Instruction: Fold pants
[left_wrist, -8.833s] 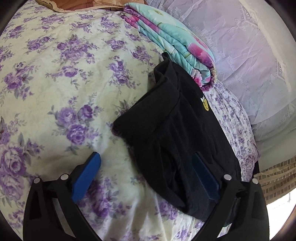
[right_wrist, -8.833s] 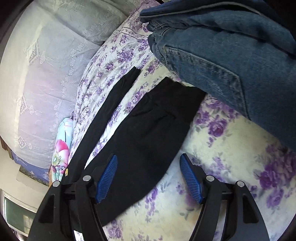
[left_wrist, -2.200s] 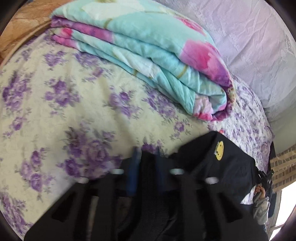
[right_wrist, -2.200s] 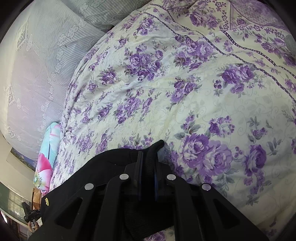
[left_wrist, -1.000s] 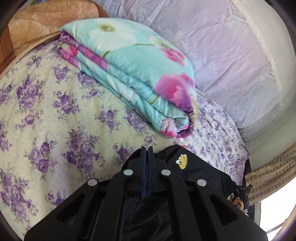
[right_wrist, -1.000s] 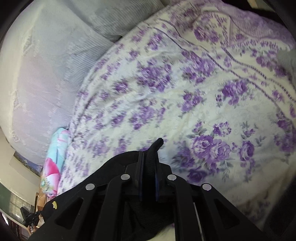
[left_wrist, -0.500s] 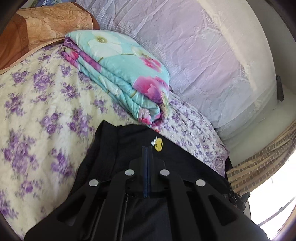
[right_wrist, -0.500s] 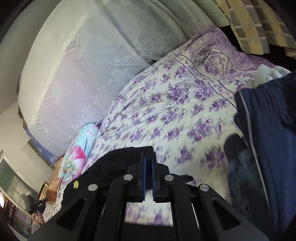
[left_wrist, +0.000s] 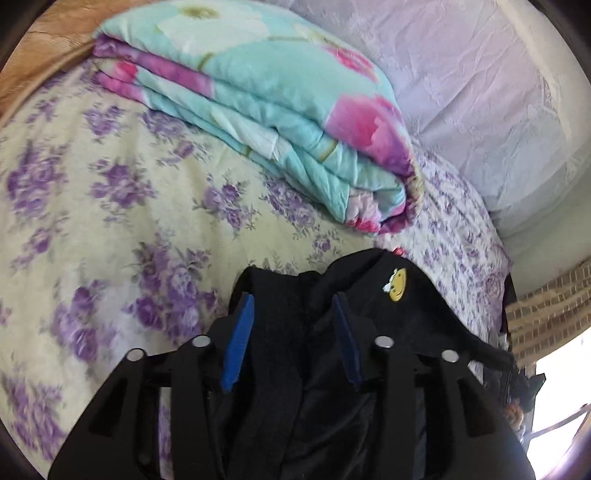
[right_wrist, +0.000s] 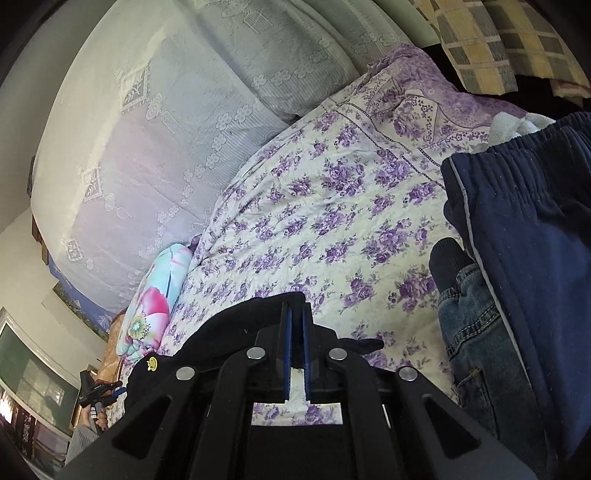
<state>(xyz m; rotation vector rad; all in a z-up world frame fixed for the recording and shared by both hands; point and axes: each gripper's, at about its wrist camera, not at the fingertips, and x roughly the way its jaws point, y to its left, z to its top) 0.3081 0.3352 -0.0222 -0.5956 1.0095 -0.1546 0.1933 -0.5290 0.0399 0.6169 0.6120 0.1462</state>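
Note:
The black pants (left_wrist: 391, 314) with a yellow smiley patch (left_wrist: 396, 285) lie on the floral bed sheet (left_wrist: 110, 221). My left gripper (left_wrist: 291, 306) is open, its blue pads either side of a fold of the black fabric lying between them. My right gripper (right_wrist: 295, 314) is shut on the edge of the black pants (right_wrist: 236, 332) and holds it above the bed; the smiley patch (right_wrist: 151, 363) shows at lower left.
A folded turquoise and pink quilt (left_wrist: 258, 99) lies just beyond the pants, also in the right wrist view (right_wrist: 155, 302). Navy sweatpants (right_wrist: 528, 258) and blue jeans (right_wrist: 476, 332) are piled at right. Lace-covered pillows (right_wrist: 184, 122) line the bed's edge.
My left gripper has opened and let go of the black pants, and now sits lower over them. My right gripper stays shut on the pants' edge.

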